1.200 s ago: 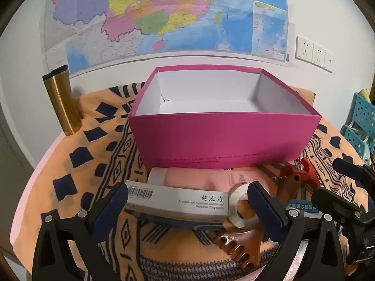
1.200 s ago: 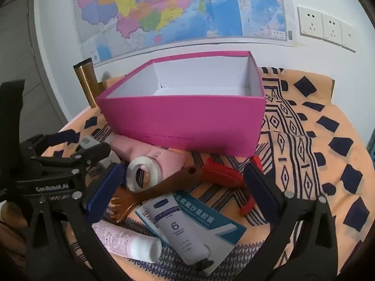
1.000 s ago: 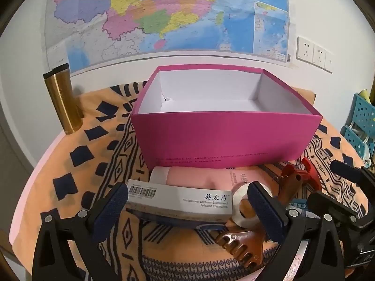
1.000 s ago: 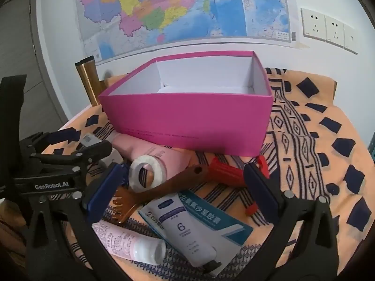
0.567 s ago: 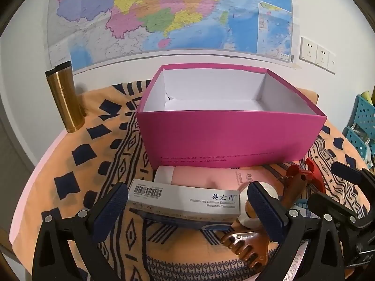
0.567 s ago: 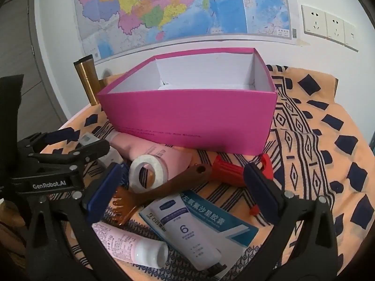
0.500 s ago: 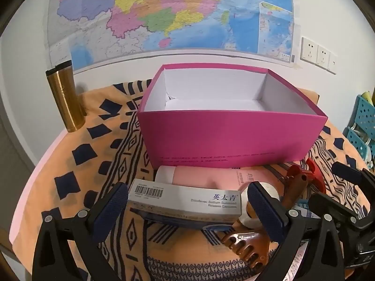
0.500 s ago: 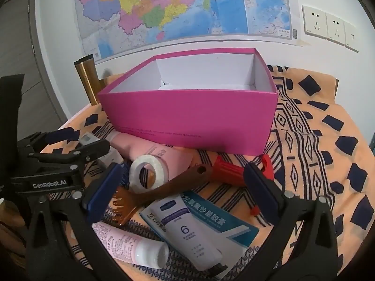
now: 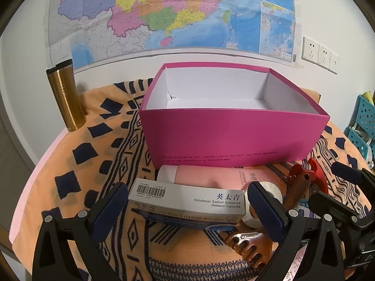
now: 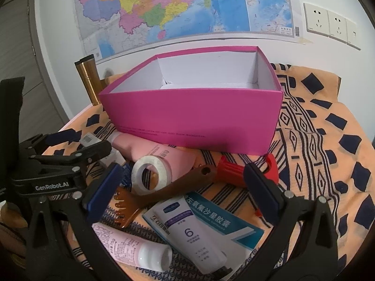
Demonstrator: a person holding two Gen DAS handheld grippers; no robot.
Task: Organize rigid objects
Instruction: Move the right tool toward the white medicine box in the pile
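An open, empty pink box (image 9: 234,138) (image 10: 194,114) stands mid-table. In front of it lie a white medicine carton (image 9: 187,201), a pink bottle (image 9: 206,175) (image 10: 152,152), a tape roll (image 10: 148,174), a brown comb (image 10: 164,192), a red tool (image 10: 236,171), a white tube (image 10: 192,229) on a blue-white carton (image 10: 232,224), and a pink tube (image 10: 131,248). My left gripper (image 9: 187,208) is open, its jaws on either side of the medicine carton. My right gripper (image 10: 180,187) is open above the comb and tube.
A gold tumbler (image 9: 65,96) (image 10: 90,79) stands at the back left of the round table with its orange patterned cloth (image 9: 77,154). A map hangs on the wall behind. A blue basket (image 9: 361,126) is off the table's right side.
Both grippers have drifted slightly; the carton now sits a little higher between my left jaws. Nothing was taken hold of or let go.
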